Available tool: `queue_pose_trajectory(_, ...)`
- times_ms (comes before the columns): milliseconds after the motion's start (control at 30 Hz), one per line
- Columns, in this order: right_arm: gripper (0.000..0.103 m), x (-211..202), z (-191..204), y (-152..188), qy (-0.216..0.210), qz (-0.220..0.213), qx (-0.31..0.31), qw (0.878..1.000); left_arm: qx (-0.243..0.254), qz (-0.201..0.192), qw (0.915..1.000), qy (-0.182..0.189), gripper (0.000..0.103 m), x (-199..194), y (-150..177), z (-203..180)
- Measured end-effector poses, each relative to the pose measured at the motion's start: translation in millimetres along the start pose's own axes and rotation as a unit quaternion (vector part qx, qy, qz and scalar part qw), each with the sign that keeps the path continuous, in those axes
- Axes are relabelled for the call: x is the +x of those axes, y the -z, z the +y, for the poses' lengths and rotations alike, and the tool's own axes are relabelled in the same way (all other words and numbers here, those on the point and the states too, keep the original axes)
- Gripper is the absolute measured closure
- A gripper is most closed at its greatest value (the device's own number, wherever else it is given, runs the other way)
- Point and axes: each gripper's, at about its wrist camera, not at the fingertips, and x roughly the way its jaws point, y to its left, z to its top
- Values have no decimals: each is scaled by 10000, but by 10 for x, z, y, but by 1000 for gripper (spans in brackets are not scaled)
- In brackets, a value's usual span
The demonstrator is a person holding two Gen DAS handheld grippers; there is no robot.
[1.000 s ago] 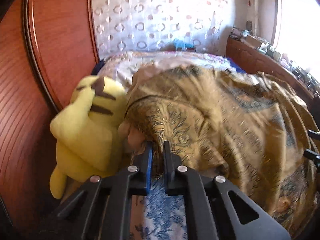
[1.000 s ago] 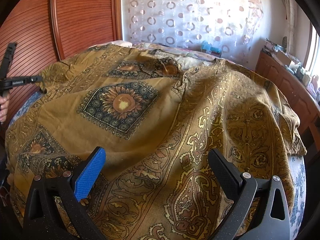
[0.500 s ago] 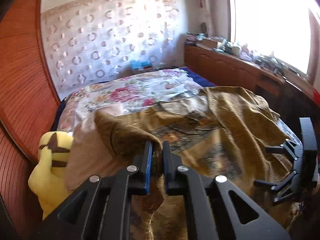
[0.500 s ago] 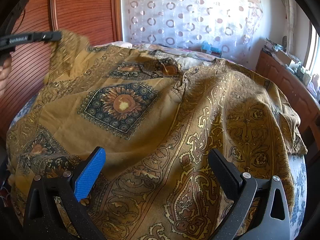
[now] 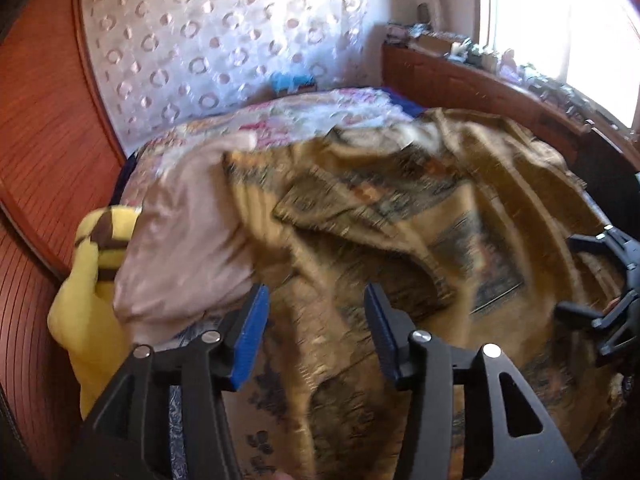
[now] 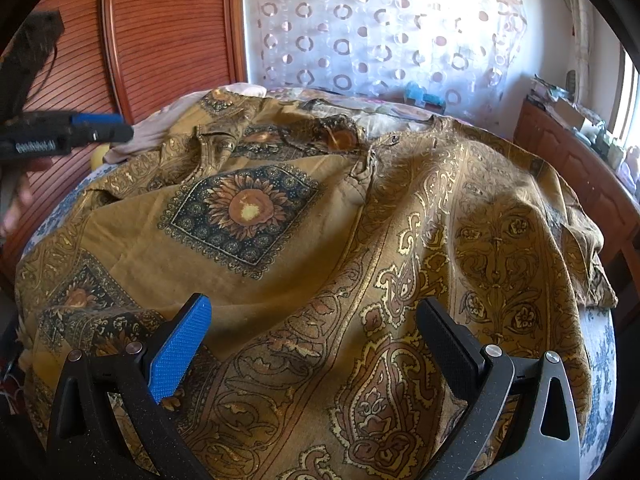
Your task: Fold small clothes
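Observation:
A mustard-gold garment (image 6: 340,240) with sunflower and paisley prints lies spread over the bed; it also shows blurred in the left wrist view (image 5: 400,240). Its left edge is folded inward near the collar (image 6: 216,140). My left gripper (image 5: 316,328) is open and empty above the garment's left side; it shows from the side in the right wrist view (image 6: 100,128). My right gripper (image 6: 312,336) is open and empty, hovering over the garment's near hem; it shows at the right edge of the left wrist view (image 5: 612,292).
A yellow plush toy (image 5: 92,288) and a pale pink pillow (image 5: 188,248) lie at the bed's left side by the wooden wardrobe (image 6: 168,32). A floral bedsheet (image 5: 320,116) lies beyond. A wooden dresser (image 6: 580,152) stands at the right.
My left gripper carried the garment's left edge up and inward, then opened and let it drop onto the garment. The right gripper has stayed still and open.

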Motion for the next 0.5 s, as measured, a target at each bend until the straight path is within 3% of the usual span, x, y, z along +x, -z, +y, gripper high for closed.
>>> queue_pose_trajectory(267, 0, 38, 31, 9, 0, 98, -53, 9999, -258, 392, 9989, -90, 52, 374, 218, 164)
queue_pose_trajectory(500, 0, 102, 3, 1, -96, 264, -42, 9996, -483, 206, 9986, 113, 49, 383, 243, 249)
